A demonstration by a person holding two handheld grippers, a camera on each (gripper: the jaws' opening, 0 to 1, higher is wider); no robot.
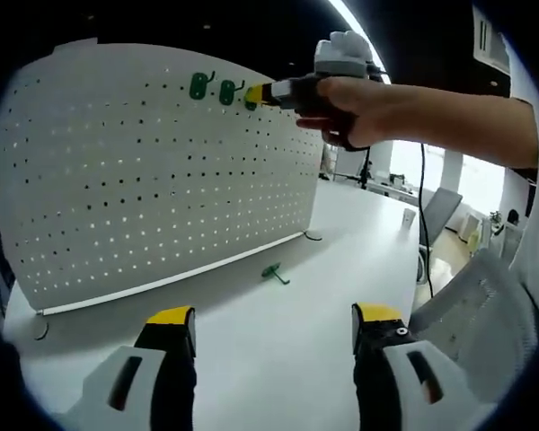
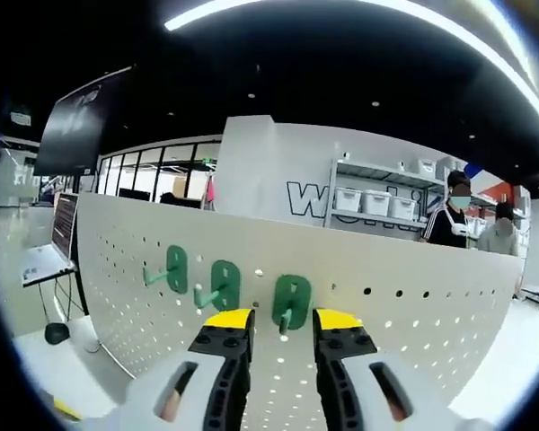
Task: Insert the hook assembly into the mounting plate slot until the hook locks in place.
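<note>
A pegboard stands upright on the worktop; three hooks sit side by side near its top, one hook lies before it.

White tabletop in foreground. Dark monitor hangs upper left, open laptop below it. Shelving with white bins along grey wall; two people stand at right
</note>
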